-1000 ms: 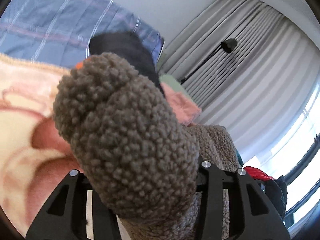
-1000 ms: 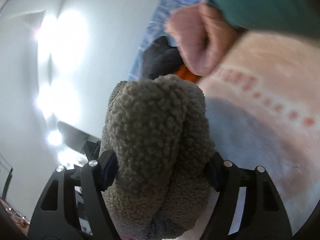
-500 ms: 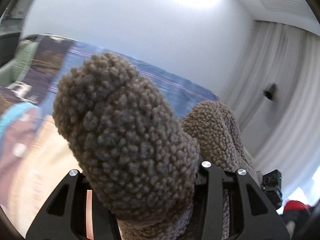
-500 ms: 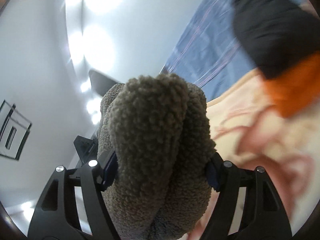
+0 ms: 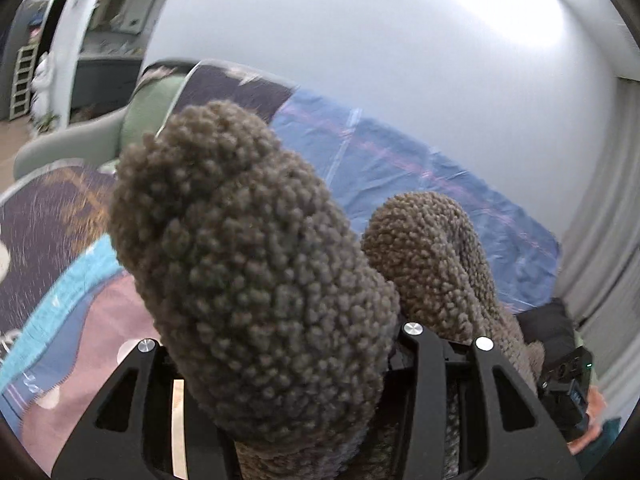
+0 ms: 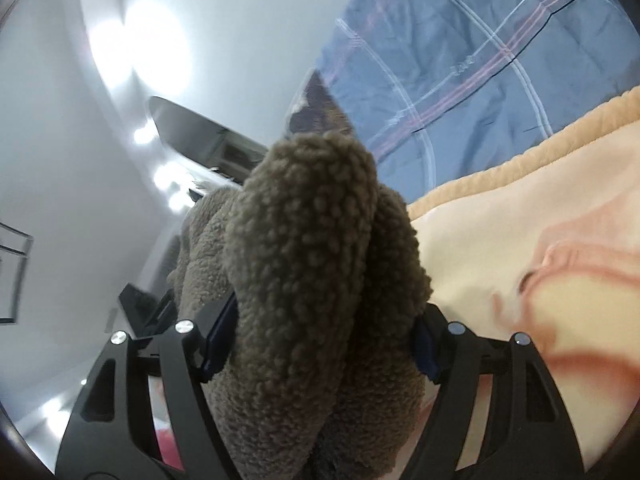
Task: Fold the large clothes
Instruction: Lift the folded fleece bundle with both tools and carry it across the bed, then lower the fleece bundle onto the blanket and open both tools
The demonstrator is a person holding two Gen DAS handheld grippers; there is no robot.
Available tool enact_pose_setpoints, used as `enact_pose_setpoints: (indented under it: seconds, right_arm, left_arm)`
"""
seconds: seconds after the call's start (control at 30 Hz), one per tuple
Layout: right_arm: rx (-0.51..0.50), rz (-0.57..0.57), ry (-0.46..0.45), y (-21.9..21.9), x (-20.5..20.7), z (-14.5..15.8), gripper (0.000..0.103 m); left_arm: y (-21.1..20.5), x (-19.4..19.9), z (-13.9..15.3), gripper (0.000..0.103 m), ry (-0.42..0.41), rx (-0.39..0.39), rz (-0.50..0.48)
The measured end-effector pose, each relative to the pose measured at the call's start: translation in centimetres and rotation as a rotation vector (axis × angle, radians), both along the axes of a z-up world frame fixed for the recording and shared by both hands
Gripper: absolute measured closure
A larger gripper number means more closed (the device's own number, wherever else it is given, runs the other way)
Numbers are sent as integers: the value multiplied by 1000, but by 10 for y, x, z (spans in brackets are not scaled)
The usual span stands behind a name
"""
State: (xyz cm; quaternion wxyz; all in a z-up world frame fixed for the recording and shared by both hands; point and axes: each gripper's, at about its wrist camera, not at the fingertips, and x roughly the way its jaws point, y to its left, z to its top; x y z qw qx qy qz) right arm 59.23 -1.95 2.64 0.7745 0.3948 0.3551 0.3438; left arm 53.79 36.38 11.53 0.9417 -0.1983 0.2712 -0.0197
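Note:
A grey-brown fleece garment (image 5: 256, 272) fills the middle of the left wrist view. My left gripper (image 5: 280, 360) is shut on a thick bunch of it, which bulges forward past the fingers. A second fold of the garment (image 5: 436, 264) rises to the right, running toward the other gripper body (image 5: 568, 376). In the right wrist view my right gripper (image 6: 320, 344) is shut on another bunch of the same fleece garment (image 6: 316, 280). The garment is held up above a bed. The fingertips are hidden by fabric.
A blue checked sheet (image 5: 400, 168) (image 6: 460, 60) covers the bed head. A cream and pink blanket (image 6: 540, 260) lies below the right gripper. A dark patterned and teal cover (image 5: 48, 248) lies left. A green armchair (image 5: 100, 136) and white wall (image 5: 360, 32) stand behind.
Both grippers have swung upward and turned with the fleece held. The left view lost the curtain and lamp and now faces the wall and armchair. The right view lost the black and orange clothes.

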Motion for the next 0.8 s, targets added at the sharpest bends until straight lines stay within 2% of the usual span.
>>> enact_pose_setpoints:
  seconds: [0.03, 0.07, 0.1, 0.13, 0.17, 0.2, 0.23, 0.27, 0.3, 0.37, 0.5, 0.53, 0.6, 0.63, 0.67, 0.7, 0.73, 0.77, 0.8]
  right_arm:
    - [-43, -33, 3, 3, 9, -13, 23]
    - [-130, -95, 22, 5, 17, -32, 17]
    - [-211, -158, 70, 4, 20, -54, 15]
    - [-265, -198, 120, 3, 19, -74, 14]
    - [-271, -204, 161, 1, 15, -98, 14]
    - [-228, -228, 189, -7, 9, -113, 14]
    - [-156, -240, 216, -15, 3, -123, 10]
    - [-64, -205, 245, -21, -2, -126, 9]
    - [-61, -190, 244, -23, -5, -120, 9]
    - [-165, -197, 188, -21, -17, -93, 9]
    - [-442, -129, 29, -3, -57, -37, 9]
    - [-525, -117, -26, 1, -81, -22, 8]
    - [-609, -110, -80, 1, -120, -8, 4]
    - [-665, -116, -107, -2, -151, -1, 3]
    - [-709, -132, -129, -5, -173, 2, 2]
    - [-744, -149, -152, -11, -196, 0, 2]
    - [-800, -187, -191, -19, -228, 5, 2]
    - [-825, -217, -216, -24, -241, 8, 2]
    - [-859, -276, -243, -33, -266, 11, 2]
  left_arm:
    - [5, 9, -22, 52, 27, -9, 18]
    - [9, 17, -47, 47, 70, -15, 40]
    - [14, 26, -92, 46, 169, -45, 67]
    - [16, 30, -117, 46, 222, -64, 77]
    - [20, 27, -148, 40, 257, -46, 140]
    - [24, 20, -159, 37, 244, -45, 180]
    - [32, 11, -168, 29, 204, -107, 187]
    - [42, 5, -173, 25, 179, -183, 185]
    - [53, -3, -175, 25, 159, -266, 185]
    - [63, -15, -170, 25, 159, -330, 192]
    - [66, -49, -141, 25, 144, -315, 162]
    - [64, -53, -132, 25, 142, -285, 141]
    - [39, -71, -104, 24, 122, -206, 77]
    - [16, -99, -94, 20, 105, -160, 20]
    - [4, -112, -89, 7, 98, -133, -12]
    - [-20, -132, -80, 3, 81, -83, -70]
    - [-44, -153, -71, 2, 57, -49, -127]
    - [-60, -166, -68, 2, 47, -23, -162]
    - [-86, -187, -62, 1, 33, 32, -213]
